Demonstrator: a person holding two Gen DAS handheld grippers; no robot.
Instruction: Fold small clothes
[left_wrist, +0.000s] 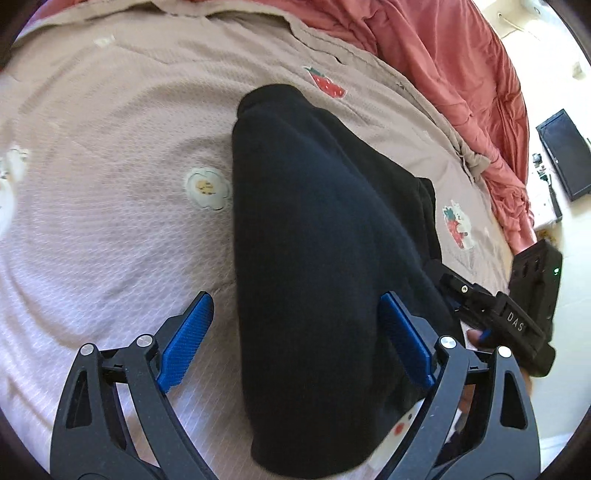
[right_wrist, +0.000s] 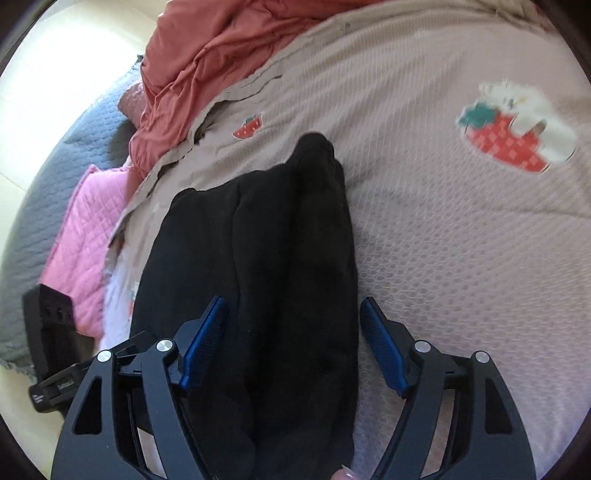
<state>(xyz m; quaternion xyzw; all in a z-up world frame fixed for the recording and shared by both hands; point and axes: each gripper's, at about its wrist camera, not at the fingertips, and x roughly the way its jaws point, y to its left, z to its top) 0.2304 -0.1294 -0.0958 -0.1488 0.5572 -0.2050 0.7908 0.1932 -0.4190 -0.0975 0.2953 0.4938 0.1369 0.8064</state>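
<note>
The black garment lies on the bed, on a beige bedspread with strawberry patches. It is already folded into a long narrow bundle with several layers, and one rounded end points toward the red blanket at the far side of the bed.

The left gripper hangs over the near end of the bundle with its jaws wide open. One blue pad is over the bedspread and the other over the black cloth, and neither presses on anything. The right gripper is also open, with the bundle between its jaws, but the pads do not squeeze it, so it holds nothing. In the left wrist view the right gripper shows at the right edge of the garment, close to it.

I judge that the fold is partly done and one more fold of the length may be needed. The risk is that the layers slip apart. If the jaws close on the top layer only, lifting will pull the bundle open. If the two grippers lift unevenly, the thick cloth can twist and the edges will not match. A pad may also catch the bedspread together with the garment and drag it up.
</note>
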